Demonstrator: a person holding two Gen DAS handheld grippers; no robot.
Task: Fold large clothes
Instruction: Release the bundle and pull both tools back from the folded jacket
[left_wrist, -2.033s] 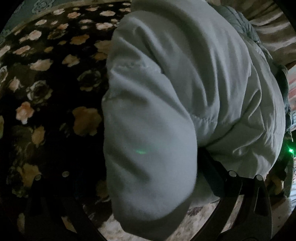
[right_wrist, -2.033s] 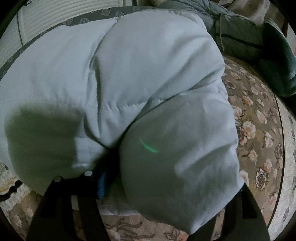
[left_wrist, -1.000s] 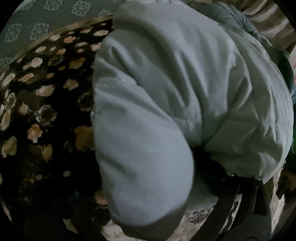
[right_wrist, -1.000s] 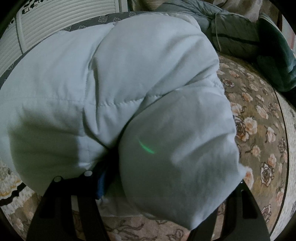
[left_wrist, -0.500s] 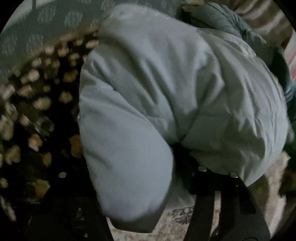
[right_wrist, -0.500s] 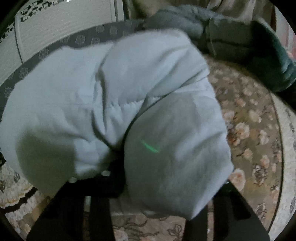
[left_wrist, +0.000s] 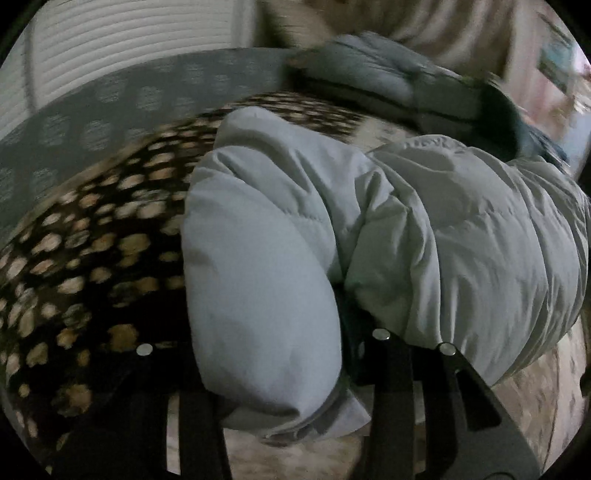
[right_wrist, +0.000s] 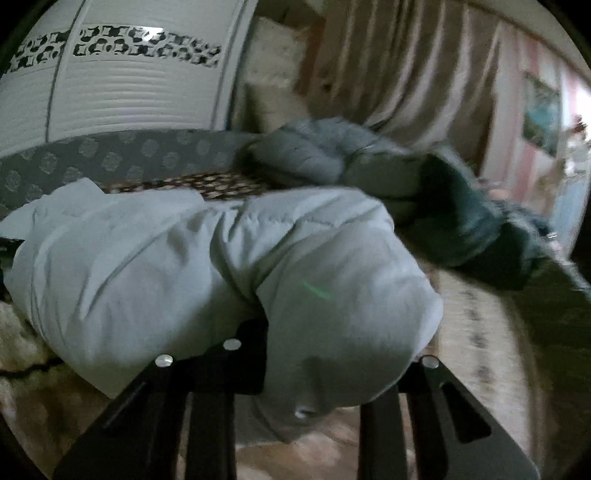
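A pale blue puffer jacket (left_wrist: 461, 229) lies bunched on the bed. In the left wrist view one rolled sleeve (left_wrist: 258, 295) sits between the fingers of my left gripper (left_wrist: 295, 347). Its jaws are closing and press on that padded roll. In the right wrist view the same jacket (right_wrist: 129, 266) stretches to the left. Its other bulging sleeve (right_wrist: 343, 317) is squeezed in my right gripper (right_wrist: 332, 354), whose jaws are also closing. Both ends of the jacket are raised off the bedcover. The fingertips are partly hidden by fabric.
A dark floral blanket (left_wrist: 92, 258) covers the bed, with a grey patterned border (left_wrist: 110, 103) behind it. Folded grey-blue clothes (right_wrist: 314, 155) and a dark green garment (right_wrist: 480, 229) lie at the far side. A white wardrobe (right_wrist: 129, 92) and curtains (right_wrist: 406, 74) stand beyond.
Both grippers went from wide around the sleeves to closed on them. Both rose and tipped upward, lifting the jacket's near edge, so wardrobe and curtains came into view.
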